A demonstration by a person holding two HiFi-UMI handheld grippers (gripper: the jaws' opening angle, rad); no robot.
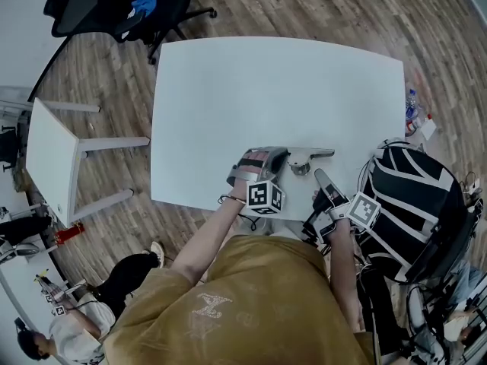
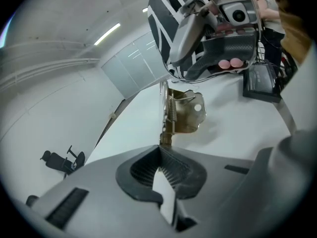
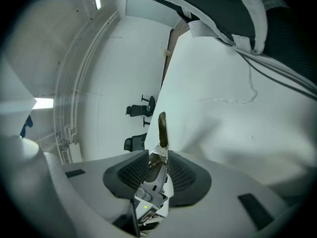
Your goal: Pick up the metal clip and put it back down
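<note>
**Both grippers are pinching the metal clip over the near side of the table.**

Nearest the camera, the person's mustard shirt point(image 1: 251, 303) and forearms are covering part of the white table point(image 1: 266, 90) along its front edge. The left gripper point(image 1: 283, 158) is squeezing its jaws together on one end of the metal clip point(image 1: 308, 157). The right gripper point(image 1: 318, 177) is closing on the opposite end, a thin strip standing edge-on between its pads point(image 3: 185, 175). The clip is sitting low near the table's front edge, and it is hard to make out whether it is touching the top. At the right, a black-and-white striped thing point(image 1: 411, 196) is showing only in part behind the right gripper. Farther off, a black office chair point(image 1: 114, 6) is standing on the wooden floor point(image 1: 342, 14).
</note>
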